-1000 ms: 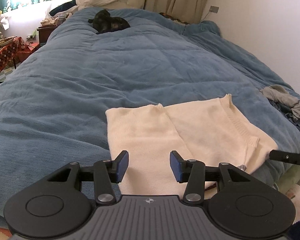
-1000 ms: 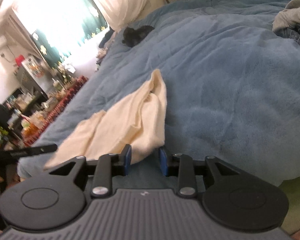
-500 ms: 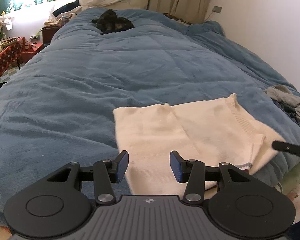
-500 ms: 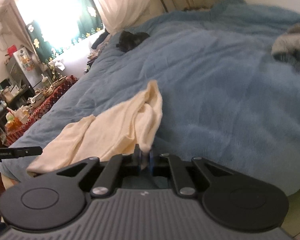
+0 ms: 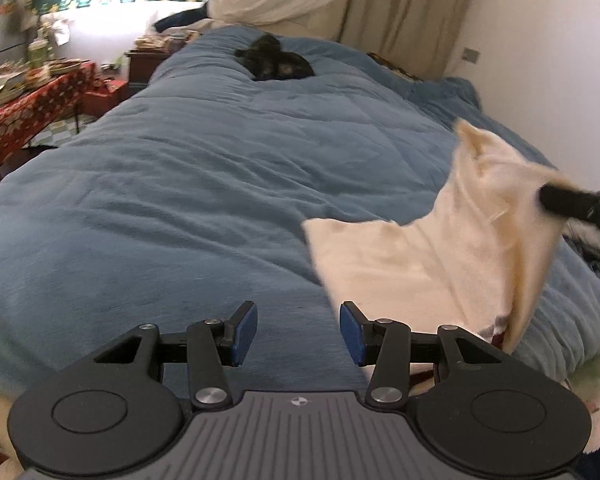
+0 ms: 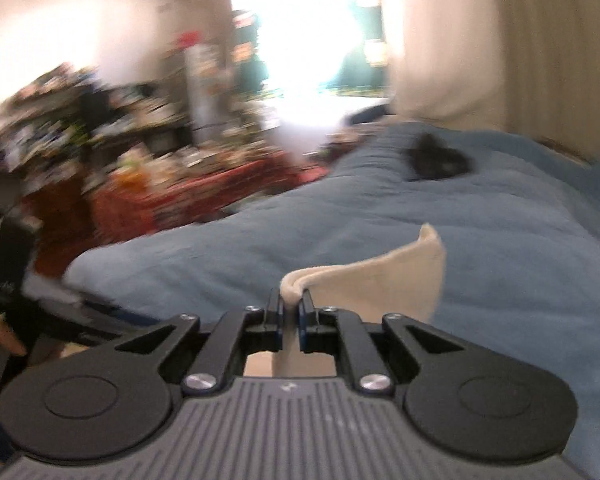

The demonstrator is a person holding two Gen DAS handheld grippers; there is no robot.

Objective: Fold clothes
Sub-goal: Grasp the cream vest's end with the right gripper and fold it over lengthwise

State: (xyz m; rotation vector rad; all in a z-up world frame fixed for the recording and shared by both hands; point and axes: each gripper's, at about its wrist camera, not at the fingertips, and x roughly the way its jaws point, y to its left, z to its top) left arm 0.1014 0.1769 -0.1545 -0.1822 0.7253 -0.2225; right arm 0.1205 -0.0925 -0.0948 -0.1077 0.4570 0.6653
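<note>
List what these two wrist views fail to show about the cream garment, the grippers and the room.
- Cream garment: near edge hidden behind the left gripper, left wrist view.
- Right gripper: shut on the garment; the cloth below its jaws is hidden by its body, right wrist view.
- Shelves and red table: motion-blurred, right wrist view.
- Dark shape on the blue duvet: too small to identify.

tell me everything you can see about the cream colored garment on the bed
The cream garment looks like a soft knit, plain and pale, with a bit of red and white showing near its lower edge. Most of it lies on the blue duvet near the bed's near edge. One side is lifted off the bed and hangs in a drooping fold, because the right gripper is shut on a bunched edge of it. The left gripper is open and apart from it, over bare duvet.
</note>
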